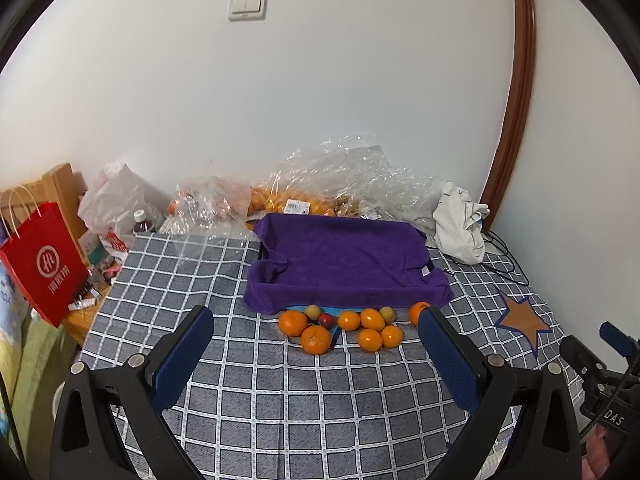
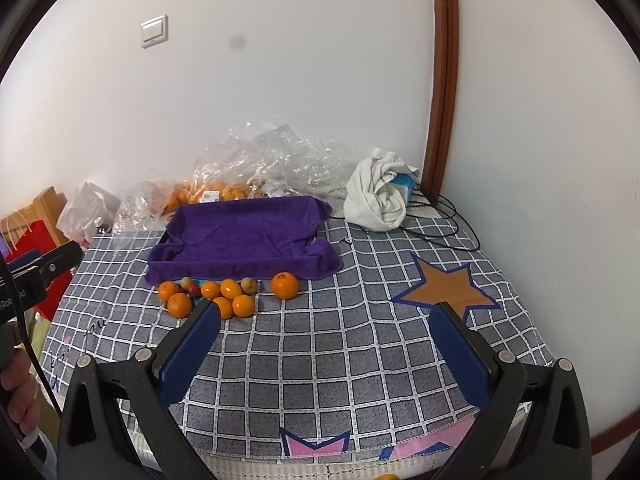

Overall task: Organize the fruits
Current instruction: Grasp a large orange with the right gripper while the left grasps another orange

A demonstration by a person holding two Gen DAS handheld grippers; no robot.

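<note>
here both claws gape empty; purple-towel tray [image 1: 344, 260] holds nothing, oranges [image 1: 348, 326] sit beside it.

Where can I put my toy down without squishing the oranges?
Bare checked cloth lies between the fruit cluster and the near edge, and around the orange star. The purple towel tray is empty. It is crowded at the back by the plastic bags.

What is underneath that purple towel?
The purple towel is draped over a tray-like shape with raised edges. Only a dark corner and a blue sliver show at its edges; the rest is covered, so I can't tell exactly what it is.
</note>
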